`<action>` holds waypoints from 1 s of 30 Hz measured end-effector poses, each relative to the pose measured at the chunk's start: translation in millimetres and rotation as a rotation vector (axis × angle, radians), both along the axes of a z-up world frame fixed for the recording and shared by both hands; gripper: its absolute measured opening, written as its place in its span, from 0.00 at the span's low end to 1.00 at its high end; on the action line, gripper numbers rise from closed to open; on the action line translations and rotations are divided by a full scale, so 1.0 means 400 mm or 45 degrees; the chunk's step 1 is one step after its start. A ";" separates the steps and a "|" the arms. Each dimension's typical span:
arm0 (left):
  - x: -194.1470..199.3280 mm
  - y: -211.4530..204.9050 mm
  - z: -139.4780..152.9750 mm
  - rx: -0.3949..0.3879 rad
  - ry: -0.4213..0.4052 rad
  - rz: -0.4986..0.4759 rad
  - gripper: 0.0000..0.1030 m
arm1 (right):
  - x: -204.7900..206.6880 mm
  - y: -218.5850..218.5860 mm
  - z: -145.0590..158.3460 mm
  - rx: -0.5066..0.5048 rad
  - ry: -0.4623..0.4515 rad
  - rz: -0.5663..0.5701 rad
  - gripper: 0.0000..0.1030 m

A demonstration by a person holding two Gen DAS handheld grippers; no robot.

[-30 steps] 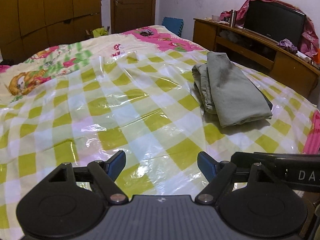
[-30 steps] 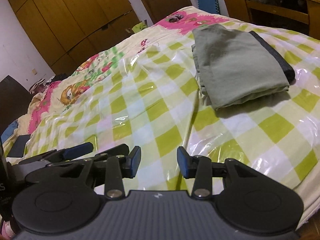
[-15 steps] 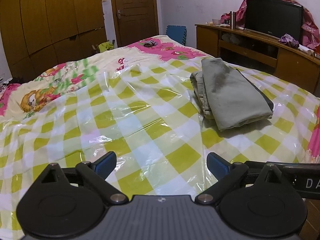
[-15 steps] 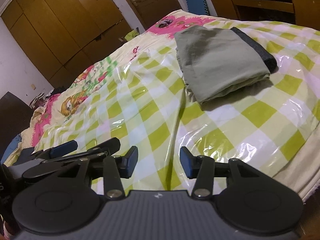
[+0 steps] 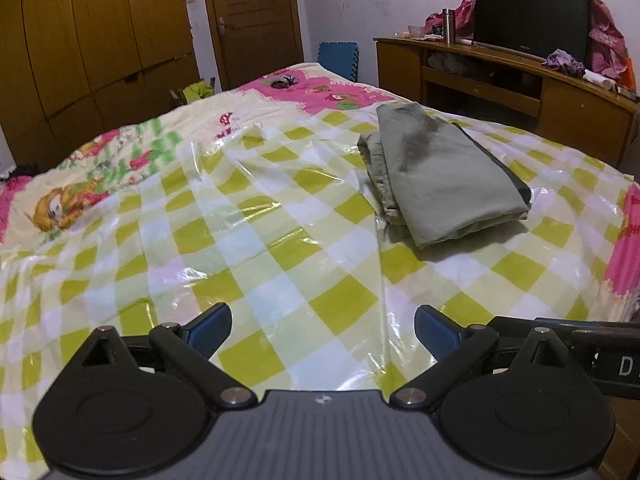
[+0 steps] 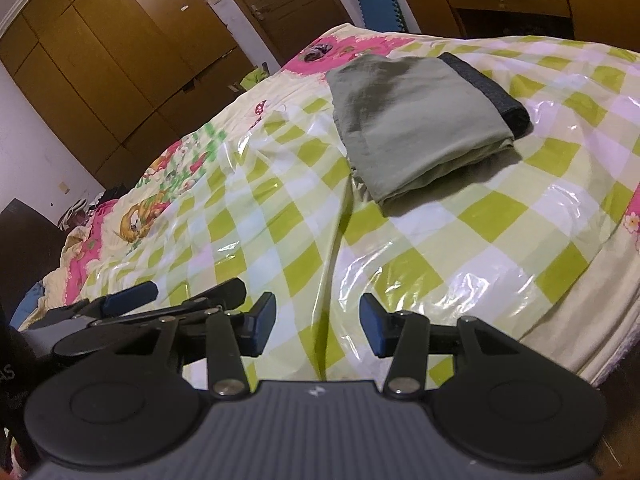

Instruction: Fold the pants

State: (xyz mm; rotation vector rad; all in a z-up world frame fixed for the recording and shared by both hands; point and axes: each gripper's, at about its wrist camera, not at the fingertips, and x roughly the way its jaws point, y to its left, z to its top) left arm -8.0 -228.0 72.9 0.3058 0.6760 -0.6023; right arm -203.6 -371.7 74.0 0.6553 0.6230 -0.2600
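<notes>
The olive-green pants (image 5: pixel 436 168) lie folded into a compact rectangle on the checked plastic sheet (image 5: pixel 280 248) covering the bed, with a dark band along their right edge. They also show in the right wrist view (image 6: pixel 412 120). My left gripper (image 5: pixel 322 326) is open and empty, well short of the pants and above the sheet. My right gripper (image 6: pixel 318 326) is open and empty near the bed's front edge. The left gripper's fingers (image 6: pixel 128 300) show at the left of the right wrist view.
A floral bedspread (image 5: pixel 100 168) covers the far side of the bed. A wooden TV cabinet (image 5: pixel 520 80) with a television (image 5: pixel 528 20) stands at the right. Wardrobes (image 5: pixel 92 40) and a door (image 5: pixel 252 16) line the back wall.
Both grippers have drawn back and risen from the bed, so the pants look farther off. The left gripper's jaws have opened wider.
</notes>
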 end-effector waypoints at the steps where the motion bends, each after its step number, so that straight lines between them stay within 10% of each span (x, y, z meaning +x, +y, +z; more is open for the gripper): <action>1: 0.000 -0.001 0.000 -0.002 0.005 -0.004 1.00 | -0.002 -0.001 0.000 0.001 0.000 -0.001 0.46; 30: -0.019 -0.012 -0.003 -0.031 0.031 -0.024 1.00 | -0.031 -0.006 -0.001 0.014 0.013 -0.032 0.47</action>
